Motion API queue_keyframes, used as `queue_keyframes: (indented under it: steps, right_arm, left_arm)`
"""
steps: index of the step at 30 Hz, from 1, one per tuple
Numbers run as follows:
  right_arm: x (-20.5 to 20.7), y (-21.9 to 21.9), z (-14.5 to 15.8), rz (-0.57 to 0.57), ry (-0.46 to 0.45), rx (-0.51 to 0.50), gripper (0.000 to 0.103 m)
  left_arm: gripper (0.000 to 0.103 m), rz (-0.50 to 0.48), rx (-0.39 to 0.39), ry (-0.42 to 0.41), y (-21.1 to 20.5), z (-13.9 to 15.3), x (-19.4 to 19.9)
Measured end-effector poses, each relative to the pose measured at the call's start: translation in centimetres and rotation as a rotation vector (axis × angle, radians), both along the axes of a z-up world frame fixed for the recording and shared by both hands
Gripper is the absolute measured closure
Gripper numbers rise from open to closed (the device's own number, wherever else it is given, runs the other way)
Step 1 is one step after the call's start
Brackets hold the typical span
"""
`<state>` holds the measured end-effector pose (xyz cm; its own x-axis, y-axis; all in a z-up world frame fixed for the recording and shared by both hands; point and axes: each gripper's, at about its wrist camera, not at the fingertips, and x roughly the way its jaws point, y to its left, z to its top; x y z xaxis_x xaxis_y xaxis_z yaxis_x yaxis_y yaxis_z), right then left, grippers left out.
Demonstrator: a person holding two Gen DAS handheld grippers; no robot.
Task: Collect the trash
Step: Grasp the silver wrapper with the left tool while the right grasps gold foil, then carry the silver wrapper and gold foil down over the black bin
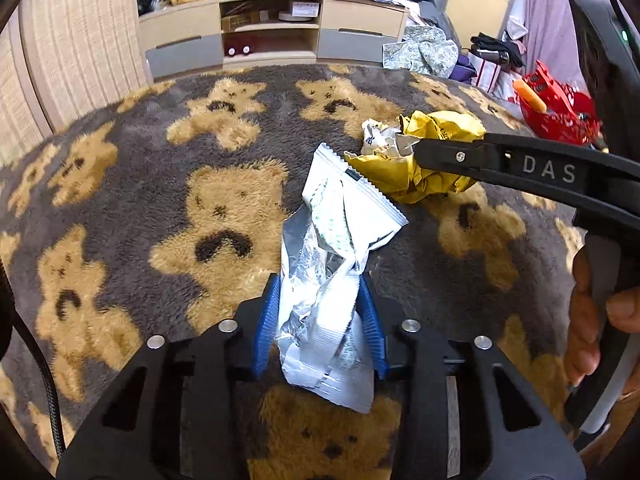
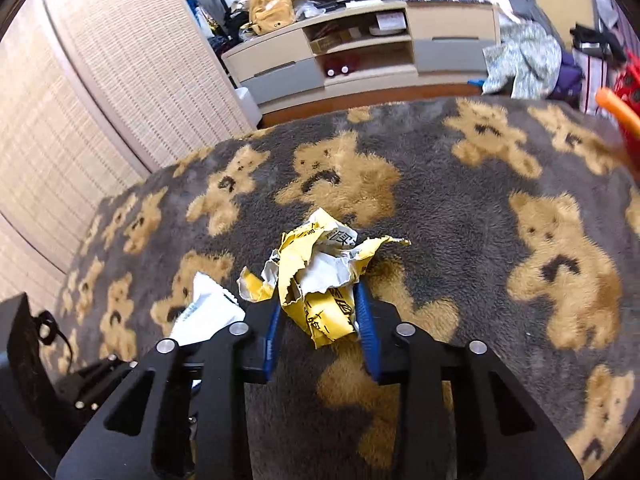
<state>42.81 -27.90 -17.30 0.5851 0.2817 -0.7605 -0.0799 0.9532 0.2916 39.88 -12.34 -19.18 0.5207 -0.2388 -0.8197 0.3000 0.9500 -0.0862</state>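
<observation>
A crumpled white and silver wrapper [image 1: 344, 208] lies on the grey bear-pattern blanket [image 1: 160, 184]. My left gripper [image 1: 319, 286] is shut on the wrapper's near end, with the blue pads pressing both sides. Just to its right sits a crumpled yellow and white paper ball [image 2: 316, 256]. My right gripper [image 2: 318, 298] is shut on this ball, blue pads against its lower part. In the left wrist view the right gripper's black finger [image 1: 500, 164] reaches in from the right onto the yellow paper [image 1: 436, 128]. The white wrapper [image 2: 208, 308] also shows in the right wrist view, left of the ball.
A red basket [image 1: 556, 108] with an orange handle stands at the blanket's right edge. A low beige TV cabinet [image 1: 272, 36] runs along the back, with clothes heaped to its right. A woven screen [image 2: 100, 100] borders the left. A hand [image 1: 592, 320] holds the right gripper's grip.
</observation>
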Motion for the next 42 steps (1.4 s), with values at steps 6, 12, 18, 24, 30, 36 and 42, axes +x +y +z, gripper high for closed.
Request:
queue_keyframes:
  steps: [6,12,18,24,30,36,42]
  right_arm:
    - [-2.4,-0.2,1.5,-0.011,-0.023,-0.065,0.073]
    - [-7.2,-0.8,5.1,-0.029,-0.069,-0.114,0.073]
    - [-13.7,-0.9,9.6,-0.046,-0.144,-0.170,0.073]
    - [-21.6,-0.8,13.5,-0.034,-0.217,-0.189,0.073]
    - [-28.8,-0.6,15.5,-0.006,-0.263,-0.180,0.072]
    - [-34.6,0.1,14.0,0.026,-0.273,-0.142,0.071]
    - [-38.5,1.3,9.4,0.008,-0.226,-0.126,0.071]
  left_arm:
    - [0.083,0.009,0.009,-0.031,1.1,2.2,-2.4]
    - [0.084,0.011,-0.007,-0.080,2.4,5.7,-6.2]
    - [0.083,0.009,-0.030,-0.145,3.8,9.8,-11.4]
    - [0.083,0.017,-0.067,-0.210,5.6,13.2,-17.7]
    - [0.082,0.003,-0.077,-0.259,6.8,14.7,-24.0]
    - [0.081,-0.011,-0.098,-0.270,7.7,13.3,-29.7]
    - [0.080,-0.021,-0.102,-0.233,7.9,9.4,-33.6]
